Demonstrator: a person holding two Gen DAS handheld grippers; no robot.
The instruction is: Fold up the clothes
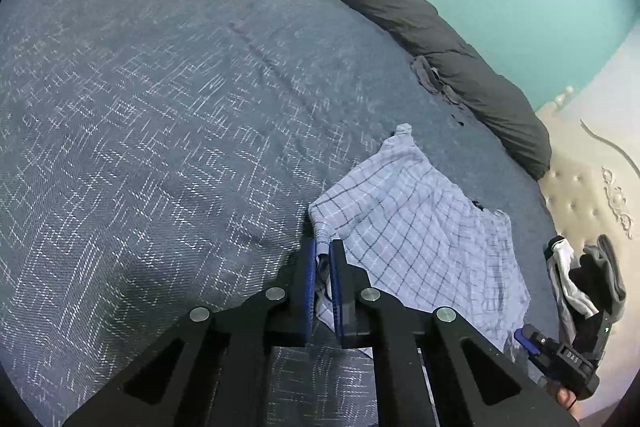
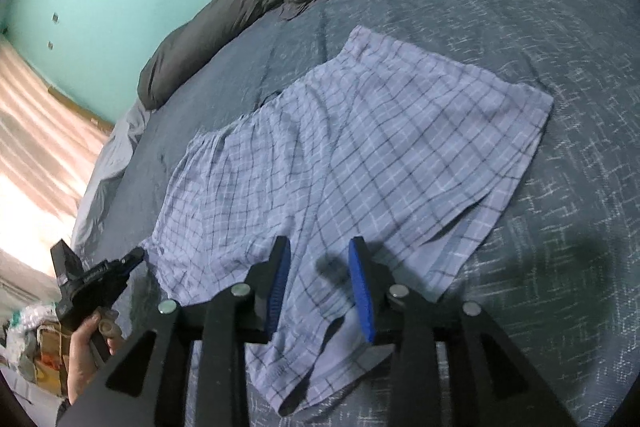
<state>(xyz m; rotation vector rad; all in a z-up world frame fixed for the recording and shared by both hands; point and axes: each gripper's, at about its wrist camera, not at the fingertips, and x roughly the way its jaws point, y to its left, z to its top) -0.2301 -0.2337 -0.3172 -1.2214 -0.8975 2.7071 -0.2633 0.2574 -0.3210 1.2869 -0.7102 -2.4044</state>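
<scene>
The left gripper (image 1: 323, 267) is found closed on a bunched edge of the checked shorts (image 2: 352, 163), the cloth pinched between its blue pads (image 1: 309, 287). The right gripper (image 2: 320, 283) is held with its jaws parted and nothing between them, poised just above the near hem of the garment. The shorts are laid out nearly flat on the grey patterned bedspread (image 2: 560, 227), in the middle of the bed, with the waistband towards the left gripper and the legs towards the right. No fold is seen in the garment; the task is judged to be at its start, with spreading largely done and every fold left to make. A dark rolled duvet (image 2: 240, 11) is noted along the far edge. Contact between the right gripper and the cloth cannot be settled. A dark bundle (image 1: 592, 275) beyond the bed edge is not identified, and the left hand (image 2: 86, 351) is cut off by the frame
</scene>
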